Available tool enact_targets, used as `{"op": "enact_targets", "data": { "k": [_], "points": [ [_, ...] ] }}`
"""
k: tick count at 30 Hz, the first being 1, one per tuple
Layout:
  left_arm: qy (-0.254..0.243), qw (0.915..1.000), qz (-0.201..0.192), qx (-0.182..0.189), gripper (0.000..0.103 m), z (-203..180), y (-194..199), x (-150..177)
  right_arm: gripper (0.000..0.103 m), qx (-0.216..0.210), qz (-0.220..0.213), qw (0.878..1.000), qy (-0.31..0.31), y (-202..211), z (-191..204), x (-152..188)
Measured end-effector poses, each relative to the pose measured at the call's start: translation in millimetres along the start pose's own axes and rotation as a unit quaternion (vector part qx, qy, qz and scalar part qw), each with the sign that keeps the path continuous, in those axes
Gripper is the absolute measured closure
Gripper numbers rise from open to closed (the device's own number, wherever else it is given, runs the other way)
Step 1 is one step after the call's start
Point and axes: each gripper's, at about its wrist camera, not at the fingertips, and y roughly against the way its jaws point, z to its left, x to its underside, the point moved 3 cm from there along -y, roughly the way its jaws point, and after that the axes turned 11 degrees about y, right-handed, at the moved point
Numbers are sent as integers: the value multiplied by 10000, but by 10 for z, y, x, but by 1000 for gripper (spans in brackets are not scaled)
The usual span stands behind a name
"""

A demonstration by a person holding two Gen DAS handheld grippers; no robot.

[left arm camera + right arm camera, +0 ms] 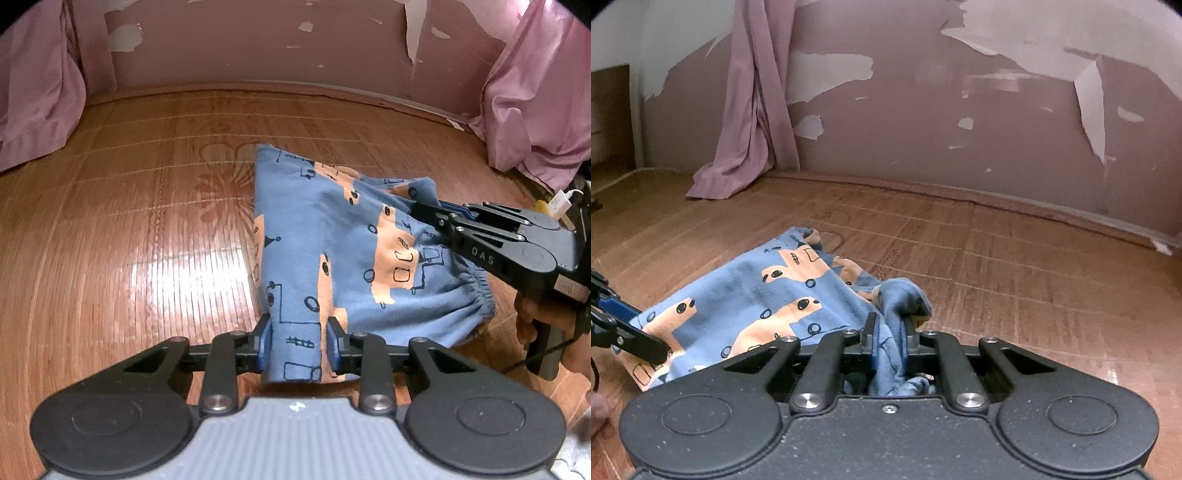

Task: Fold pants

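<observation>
Blue pants [325, 240] with orange and black prints lie on a bamboo mat, partly lifted. My left gripper [298, 341] is shut on a near corner of the cloth, which hangs between its blue pads. From the right, my right gripper [424, 210] reaches in and pinches the far upper edge, beside the elastic waistband [476, 291]. In the right wrist view, the pants [757, 295] stretch away to the left and a bunched fold sits clamped in my right gripper [891, 332]. At the left edge, my left gripper [646, 349] grips the cloth.
The brown bamboo mat [147, 221] spreads left and ahead. Pink curtains [535, 110] hang at both sides against a peeling pink wall [960, 110]. A white charger plug [559, 203] lies at the right. A hand [532, 317] holds the right gripper's handle.
</observation>
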Motion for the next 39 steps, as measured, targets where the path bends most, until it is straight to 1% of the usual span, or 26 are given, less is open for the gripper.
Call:
{"op": "enact_targets", "data": {
  "k": [10,13,18,21,24,28,30,32,34,36,39],
  "points": [
    [124,9998,-30,138,75,-25,107,43,93,233,-48,9993,285,122,68,-20],
    [74,9999,-45,142,76,-33,109,17,93,307,-93,9987,403,127,87,-31],
    [-175,9994,-165,252,77,-50,151,-91,93,615,-374,9949,709,145,116,-120],
    [-328,9985,-313,295,77,-43,159,-254,93,768,-553,9921,822,82,62,-268],
    [-380,9971,-568,328,77,-23,163,-469,93,880,-774,9879,1016,-35,-21,-514],
    [-195,9934,-1064,386,77,61,158,-824,93,912,-1074,9801,1396,-312,-158,-982],
    [-41,9918,-1204,416,77,128,123,-971,93,841,-1105,9780,1558,-497,-228,-1192],
    [92,9911,-1262,402,77,215,42,-1089,93,696,-1045,9773,1705,-731,-286,-1346],
    [216,9918,-1218,323,76,326,-82,-1145,93,513,-885,9792,1752,-964,-316,-1380],
    [326,9931,-1098,266,76,452,-224,-1151,92,307,-631,9823,1739,-1219,-328,-1306],
    [484,9957,-788,19,76,627,-446,-1091,92,3,-143,9872,1587,-1570,-311,-1076]
  ]
}}
